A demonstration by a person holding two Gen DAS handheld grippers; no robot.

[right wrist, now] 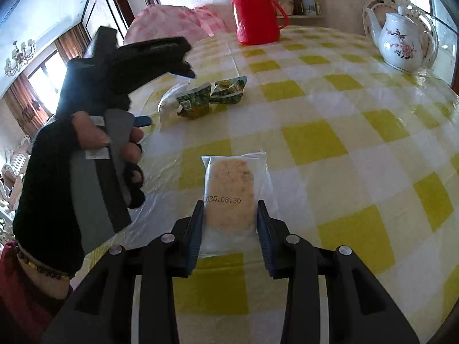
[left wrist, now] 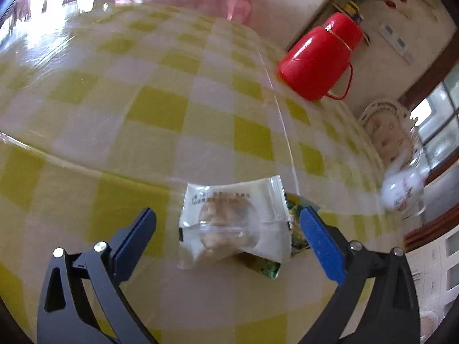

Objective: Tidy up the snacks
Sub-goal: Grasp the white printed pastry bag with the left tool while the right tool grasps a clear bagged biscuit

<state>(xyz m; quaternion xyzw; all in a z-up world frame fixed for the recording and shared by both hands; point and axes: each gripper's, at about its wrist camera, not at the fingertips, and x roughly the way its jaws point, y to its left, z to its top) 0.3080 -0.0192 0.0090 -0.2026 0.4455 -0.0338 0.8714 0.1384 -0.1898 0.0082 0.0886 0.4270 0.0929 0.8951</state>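
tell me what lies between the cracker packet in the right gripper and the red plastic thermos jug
In the right wrist view, two green snack packets lie between the clear cracker packet and the red thermos jug; otherwise only checked tablecloth.

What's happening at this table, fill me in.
A person is sorting wrapped snacks on a yellow checked table with a hand-held tool in each hand. The right tool is shut on a clear-wrapped biscuit packet stamped with a date. The left tool is open around a white-wrapped biscuit packet, which lies partly over two green snack packets. A red thermos and a floral teapot stand at the far side.
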